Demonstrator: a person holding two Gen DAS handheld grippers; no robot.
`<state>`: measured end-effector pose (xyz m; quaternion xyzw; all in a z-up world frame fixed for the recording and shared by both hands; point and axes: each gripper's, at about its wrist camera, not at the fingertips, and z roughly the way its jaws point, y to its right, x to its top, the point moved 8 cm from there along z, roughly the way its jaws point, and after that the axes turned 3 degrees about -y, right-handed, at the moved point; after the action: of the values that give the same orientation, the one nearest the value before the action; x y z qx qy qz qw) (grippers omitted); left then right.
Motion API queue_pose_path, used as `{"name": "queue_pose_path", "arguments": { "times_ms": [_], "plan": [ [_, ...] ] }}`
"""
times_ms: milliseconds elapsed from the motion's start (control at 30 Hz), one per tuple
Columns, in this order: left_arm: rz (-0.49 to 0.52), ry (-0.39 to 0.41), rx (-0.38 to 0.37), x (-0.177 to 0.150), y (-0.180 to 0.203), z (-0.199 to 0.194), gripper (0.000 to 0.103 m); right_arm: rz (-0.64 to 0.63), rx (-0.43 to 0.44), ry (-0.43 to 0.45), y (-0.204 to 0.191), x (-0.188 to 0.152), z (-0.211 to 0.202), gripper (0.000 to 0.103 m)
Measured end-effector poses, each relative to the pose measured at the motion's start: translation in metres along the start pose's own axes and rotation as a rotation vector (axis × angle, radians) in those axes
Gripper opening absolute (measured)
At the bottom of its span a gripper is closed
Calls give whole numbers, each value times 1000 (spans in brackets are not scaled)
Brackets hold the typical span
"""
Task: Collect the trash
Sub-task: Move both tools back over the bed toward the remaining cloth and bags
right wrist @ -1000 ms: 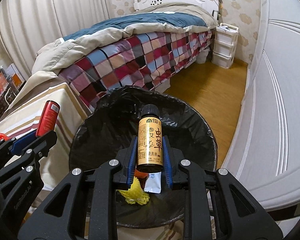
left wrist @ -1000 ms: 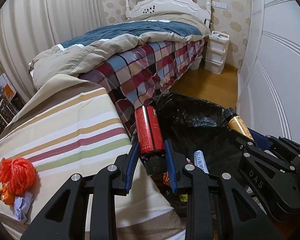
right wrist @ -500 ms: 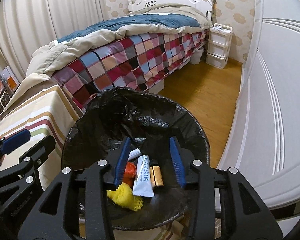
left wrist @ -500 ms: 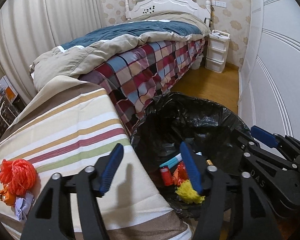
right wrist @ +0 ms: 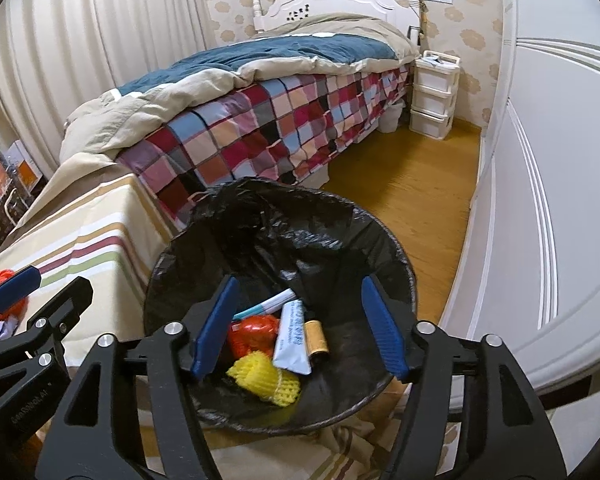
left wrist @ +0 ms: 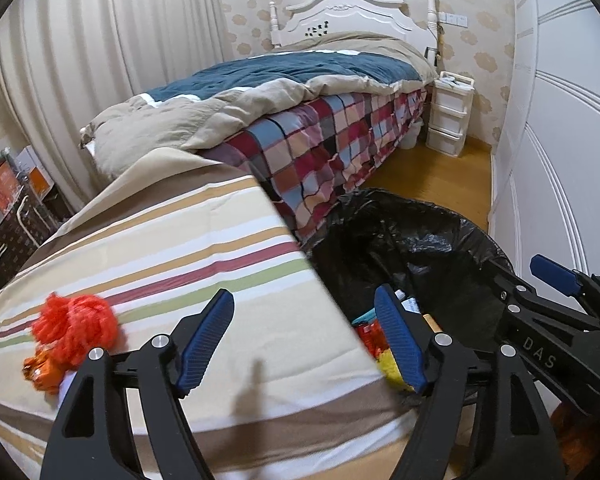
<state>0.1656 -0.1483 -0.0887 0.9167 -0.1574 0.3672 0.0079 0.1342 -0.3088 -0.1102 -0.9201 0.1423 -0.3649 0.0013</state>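
Both claws empty, jaws opening: right gripper (right wrist: 296, 324) above the black-lined trash bin (right wrist: 188, 248), lower centre, holding a yellow mesh (right wrist: 266, 376), white tube (right wrist: 292, 338) and, seemingly, an amber bottle (right wrist: 316, 338); left gripper (left wrist: 306, 336) over the striped cloth (left wrist: 172, 240), orange mesh (left wrist: 76, 326) lower left.

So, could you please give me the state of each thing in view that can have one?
Left tongs: opening, nothing between them.
Right tongs: opening, nothing between them.
Trash bin: lined with a black bag, partly filled.
Brown bottle: lying in the bin.
White tube: lying in the bin.
Yellow net: in the bin.
Orange mesh ball: on the striped cloth, not yet collected.
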Motion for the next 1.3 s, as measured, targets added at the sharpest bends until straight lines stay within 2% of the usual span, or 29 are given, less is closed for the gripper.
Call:
{"name": "queue_pose_path", "arguments": {
  "times_ms": [233,500,900,1000,1300],
  "plan": [
    [-52,-10,32,-21,-37,-17,74,-37,46,-3,-33,-11,-15,67],
    [-131,-29,85,-61,-93,-41,74,-103,116,-26,-85,-31,-29,68],
    [-265,-60,224,-117,-190,-66,74,-227,193,-57,-168,-59,-37,68],
    [-292,-65,255,-128,-211,-71,74,-258,202,-64,-189,-65,-37,74],
    [-354,-98,292,-155,-258,-80,75,-356,246,-78,-249,-85,-44,75]
  ]
}}
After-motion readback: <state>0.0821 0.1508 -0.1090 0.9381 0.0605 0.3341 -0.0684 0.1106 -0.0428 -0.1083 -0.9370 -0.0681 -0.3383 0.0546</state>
